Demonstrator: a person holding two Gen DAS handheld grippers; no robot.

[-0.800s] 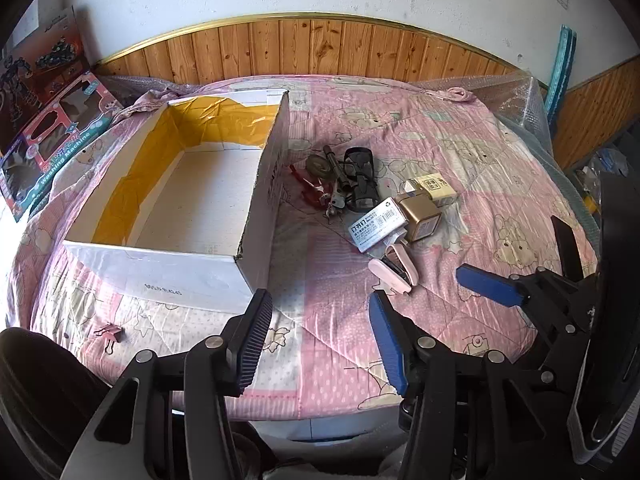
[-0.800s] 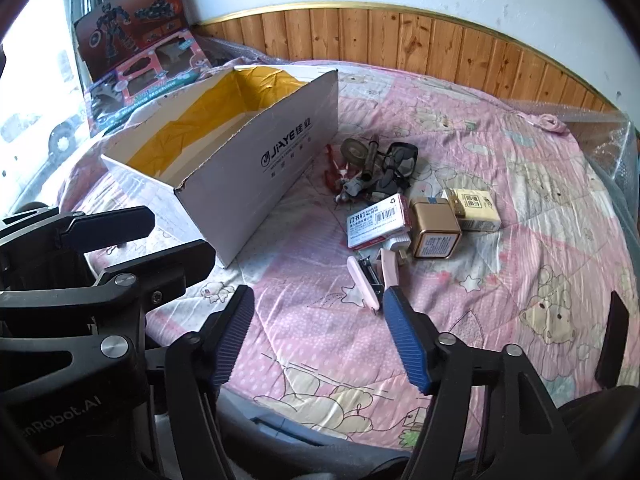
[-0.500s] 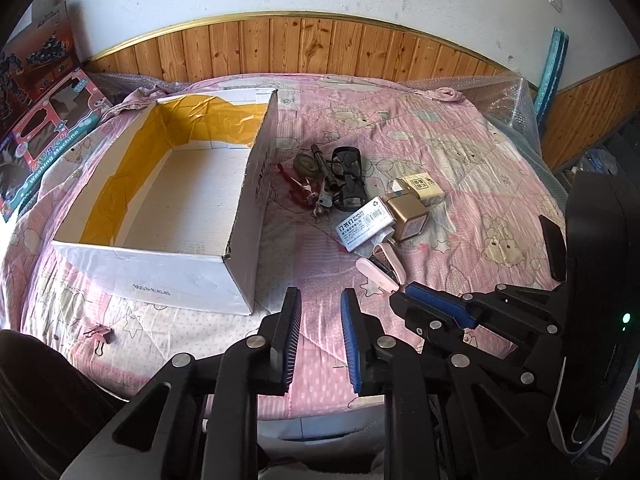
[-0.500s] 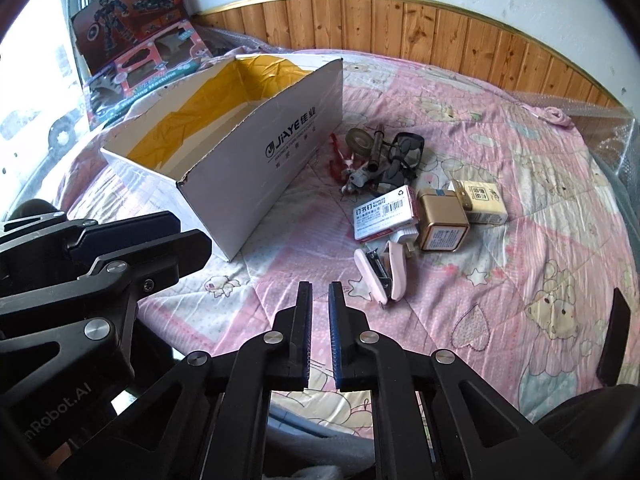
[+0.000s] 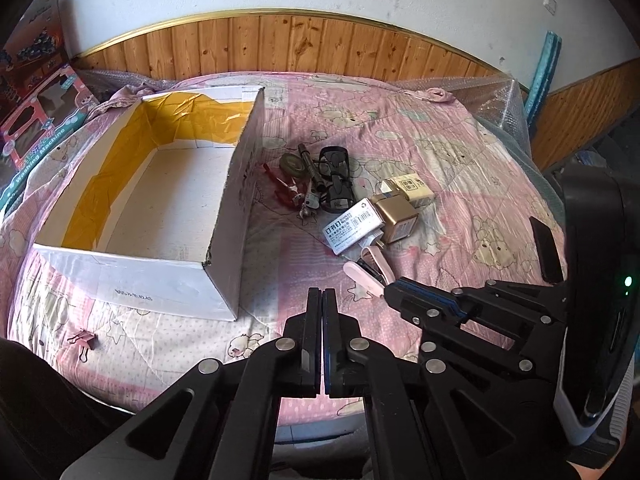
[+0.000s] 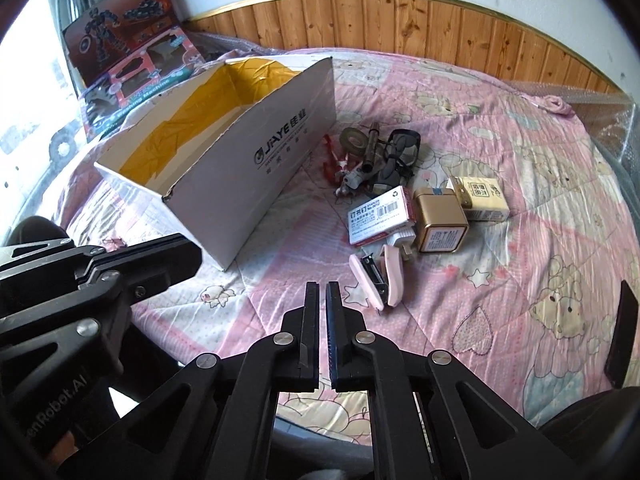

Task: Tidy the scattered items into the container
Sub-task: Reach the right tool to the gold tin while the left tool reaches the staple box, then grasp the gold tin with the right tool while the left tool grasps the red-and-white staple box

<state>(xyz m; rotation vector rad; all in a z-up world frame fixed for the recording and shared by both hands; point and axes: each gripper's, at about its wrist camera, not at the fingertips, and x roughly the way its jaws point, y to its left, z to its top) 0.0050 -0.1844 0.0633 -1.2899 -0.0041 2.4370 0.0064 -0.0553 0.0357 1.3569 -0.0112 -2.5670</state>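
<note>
Pink bear-print bedding (image 5: 460, 152) carries, from left, a binder clip (image 5: 83, 341), an empty white cardboard box (image 5: 224, 216), then pliers (image 5: 285, 190), staple box (image 5: 352, 227) and pink stapler (image 5: 368, 274); left gripper (image 5: 322, 300) and right gripper (image 6: 322, 294) hover pressed closed, holding nothing

White cardboard box (image 6: 256, 148): side panel printed "JIAYE" with a round logo and Chinese characters, smaller lines under it too small to read. Left gripper (image 6: 188, 258) body: embossed "…nRobot.AI", start cut off by the frame edge. Pink toy package (image 6: 136, 80) behind the box: "Washing Machine" on the teal strip. White staples box (image 6: 378, 216): Chinese characters, "STAPLES", barcode, recycling mark; number unclear. Gold cube (image 6: 440, 220) and yellow small box (image 6: 482, 196): labels present, unreadable.
</note>
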